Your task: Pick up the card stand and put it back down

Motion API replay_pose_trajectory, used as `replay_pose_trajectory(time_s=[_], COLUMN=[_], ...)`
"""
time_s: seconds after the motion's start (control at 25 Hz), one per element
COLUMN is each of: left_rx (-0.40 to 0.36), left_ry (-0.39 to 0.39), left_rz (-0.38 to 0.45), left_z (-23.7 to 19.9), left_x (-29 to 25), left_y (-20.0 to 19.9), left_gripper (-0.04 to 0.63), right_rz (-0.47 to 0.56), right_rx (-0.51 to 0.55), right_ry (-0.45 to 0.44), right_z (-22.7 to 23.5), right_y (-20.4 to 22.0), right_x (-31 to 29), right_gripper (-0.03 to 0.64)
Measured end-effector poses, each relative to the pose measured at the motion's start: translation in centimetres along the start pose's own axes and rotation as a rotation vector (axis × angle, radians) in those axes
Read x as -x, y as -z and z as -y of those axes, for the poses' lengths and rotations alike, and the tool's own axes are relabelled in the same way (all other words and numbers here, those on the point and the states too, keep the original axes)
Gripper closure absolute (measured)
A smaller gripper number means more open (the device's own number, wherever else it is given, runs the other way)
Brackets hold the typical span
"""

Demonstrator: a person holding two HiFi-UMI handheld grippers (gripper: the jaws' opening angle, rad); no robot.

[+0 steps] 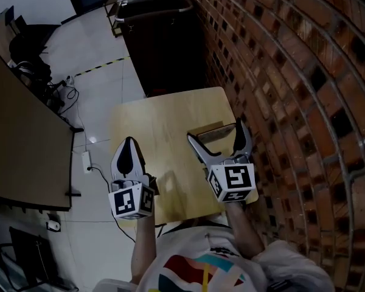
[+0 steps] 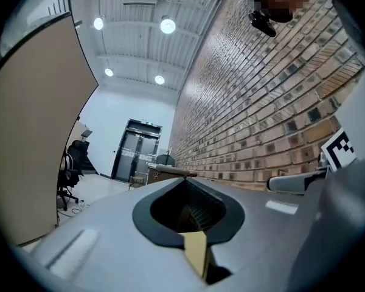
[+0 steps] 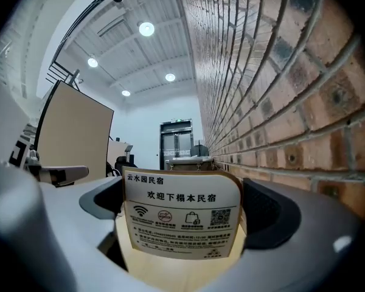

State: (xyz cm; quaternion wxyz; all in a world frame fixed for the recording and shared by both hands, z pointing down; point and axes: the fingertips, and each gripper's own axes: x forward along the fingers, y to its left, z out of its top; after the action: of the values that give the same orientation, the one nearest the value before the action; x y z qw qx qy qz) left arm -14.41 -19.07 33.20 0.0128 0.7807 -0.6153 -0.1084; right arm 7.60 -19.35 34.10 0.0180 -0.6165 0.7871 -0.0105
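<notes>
R gripper (image 1: 216, 132) open round card stand (image 3: 181, 215); L gripper (image 1: 129, 141) shut, empty.
R jaws spread wide, stand upright btwn them on table (image 1: 164, 117), printed face twd gripper cam, edges just beside both pads. L jaws together, stand well off to its right.

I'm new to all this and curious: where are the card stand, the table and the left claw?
card stand (image 3: 181, 215), right gripper view, printed face.
table (image 1: 164, 120), head view, bare top.
left claw (image 1: 129, 141), head view, closed tips.
</notes>
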Motion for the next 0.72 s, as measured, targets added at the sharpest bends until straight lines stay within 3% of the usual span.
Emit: replay_pose_trajectory(time_s=[0.72], left_rx=[-0.026], left_ry=[0.020], left_rz=[0.071], left_z=[1.8], left_x=[1.2], left_y=[-2.1], left_gripper=[0.590], right_rz=[0.027], right_rx=[-0.022], right_ry=[-0.018], right_z=[-0.4], right_y=[-0.9], right_x=[2.5], right_gripper=[0.040])
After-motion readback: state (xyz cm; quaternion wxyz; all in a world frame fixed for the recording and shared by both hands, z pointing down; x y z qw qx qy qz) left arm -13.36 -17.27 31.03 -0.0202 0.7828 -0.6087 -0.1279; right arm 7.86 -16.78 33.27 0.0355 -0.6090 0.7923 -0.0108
